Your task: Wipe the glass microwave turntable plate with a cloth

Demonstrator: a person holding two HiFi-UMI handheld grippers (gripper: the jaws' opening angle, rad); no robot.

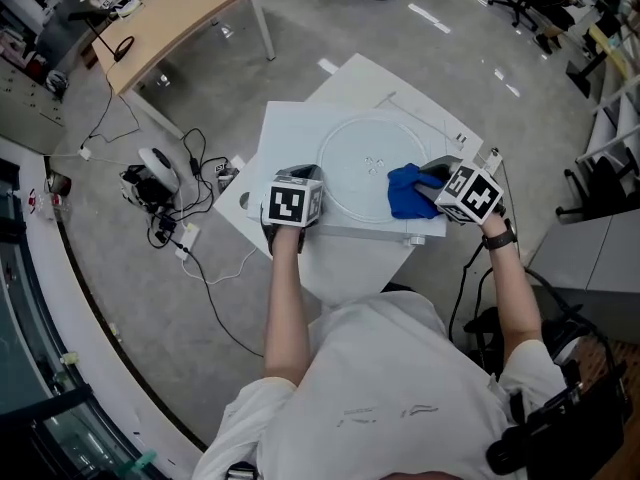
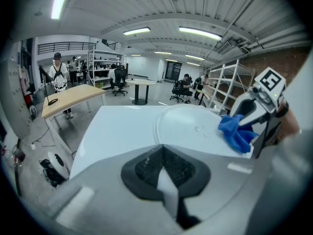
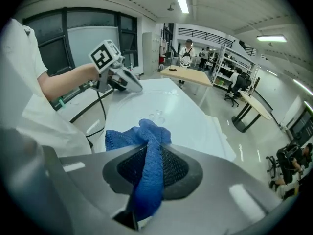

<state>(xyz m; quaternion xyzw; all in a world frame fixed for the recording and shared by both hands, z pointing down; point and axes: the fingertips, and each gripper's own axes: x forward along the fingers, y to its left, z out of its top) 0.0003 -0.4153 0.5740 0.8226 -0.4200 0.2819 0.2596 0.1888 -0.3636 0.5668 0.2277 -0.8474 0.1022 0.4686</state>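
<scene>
On the white table, our right tongs clamped the cloth at the plate's right rim; left tongs pinched the table's near edge.

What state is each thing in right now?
Glass plate: lying flat on white board.
Blue cloth: bunched, lying over the plate's rim.
Right claw: shut on blue cloth.
Left claw: shut on pale strip; board edge or plate rim, unclear.
</scene>
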